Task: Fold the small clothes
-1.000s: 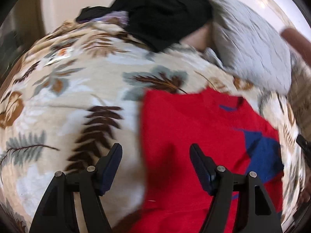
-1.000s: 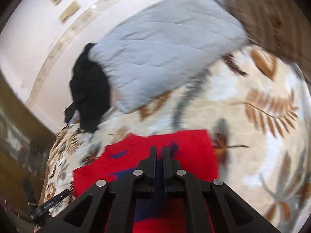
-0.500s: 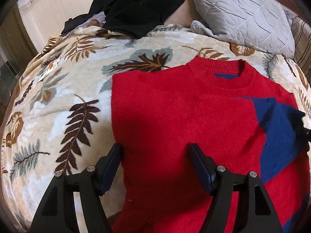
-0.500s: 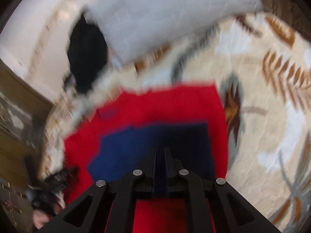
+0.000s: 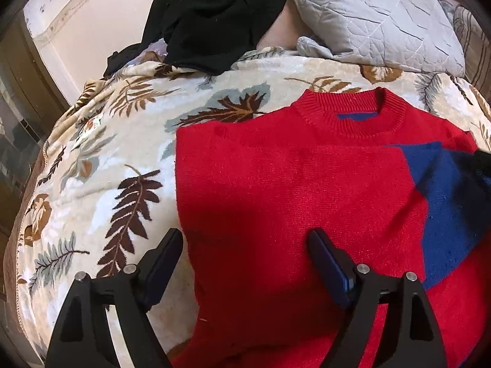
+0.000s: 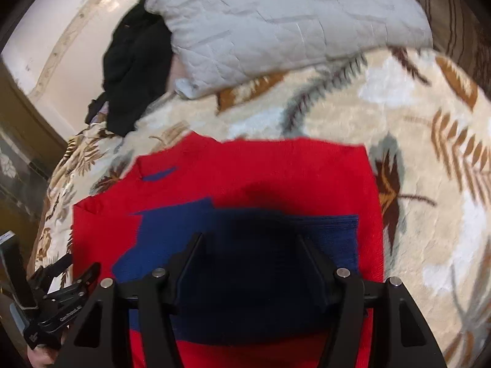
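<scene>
From the left wrist, the red sweater [image 5: 291, 190] lies flat on the leaf-print bed cover [image 5: 101, 159]; the left claw [image 5: 245, 263] is opening wide, straddling its left edge, nothing pinched. From the right wrist, somewhat blurred, the right claw [image 6: 250, 263] is opening over the blue patch [image 6: 184, 230], apparently empty. The knit looks soft, light and limp, so gripping at a side edge or hem seems best.

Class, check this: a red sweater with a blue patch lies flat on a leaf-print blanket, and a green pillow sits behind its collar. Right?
Not quite. The pillow is grey, not green, as the left wrist view shows. The rest holds: the red sweater with its blue patch lies flat on the leaf-print blanket.
</scene>
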{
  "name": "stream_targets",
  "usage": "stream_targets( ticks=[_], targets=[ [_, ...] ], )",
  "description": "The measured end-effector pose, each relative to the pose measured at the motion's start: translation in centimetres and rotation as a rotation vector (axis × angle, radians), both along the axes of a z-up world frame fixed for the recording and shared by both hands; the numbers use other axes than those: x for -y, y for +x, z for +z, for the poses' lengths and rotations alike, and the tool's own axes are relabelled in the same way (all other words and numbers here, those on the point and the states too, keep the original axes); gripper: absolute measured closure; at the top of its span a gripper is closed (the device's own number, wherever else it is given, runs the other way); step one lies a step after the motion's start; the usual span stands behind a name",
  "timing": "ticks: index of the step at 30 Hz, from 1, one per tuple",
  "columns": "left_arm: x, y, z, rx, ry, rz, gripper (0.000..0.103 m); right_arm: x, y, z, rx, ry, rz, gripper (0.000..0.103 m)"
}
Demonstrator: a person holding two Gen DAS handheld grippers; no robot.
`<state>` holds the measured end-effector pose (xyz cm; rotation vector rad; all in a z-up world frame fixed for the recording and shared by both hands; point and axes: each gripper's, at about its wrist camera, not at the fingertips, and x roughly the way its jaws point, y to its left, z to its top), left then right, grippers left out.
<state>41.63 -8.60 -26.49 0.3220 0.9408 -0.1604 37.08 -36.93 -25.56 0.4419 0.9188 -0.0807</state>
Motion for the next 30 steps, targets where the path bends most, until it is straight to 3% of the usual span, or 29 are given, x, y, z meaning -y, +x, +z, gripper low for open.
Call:
stream_targets(
  ticks=[3, 6, 13, 18, 25, 30],
  targets=[
    [-0.1, -0.4, 0.4, 0.017, 0.007, 0.001, 0.018, 0.1, -1.3, 1.7, 0.053, -0.002, 0.004, 0.039],
    [0.2, -1.1, 0.9, 0.047, 0.02, -0.01, 0.018, 0.1, -2.5, 2.3, 0.045, 0.0, 0.007, 0.039],
    [0.7, -2.4, 2.5, 0.118, -0.015, -0.038, 0.018, -0.3, -2.6, -0.8, -0.125, -0.048, 0.052, 0.042],
    [0.8, -2.5, 3.3, 0.146, -0.03, -0.039, 0.018, -0.8, -2.9, -0.7, -0.134, -0.086, 0.076, 0.042],
    [0.8, -2.3, 3.2, 0.145, -0.032, -0.033, 0.018, -0.7, -3.5, 1.0, -0.076, -0.069, 0.066, 0.044],
    [1.1, -2.1, 2.2, 0.123, -0.005, -0.039, 0.018, -1.6, -2.7, -0.7, -0.147, -0.107, 0.097, 0.044]
  ],
)
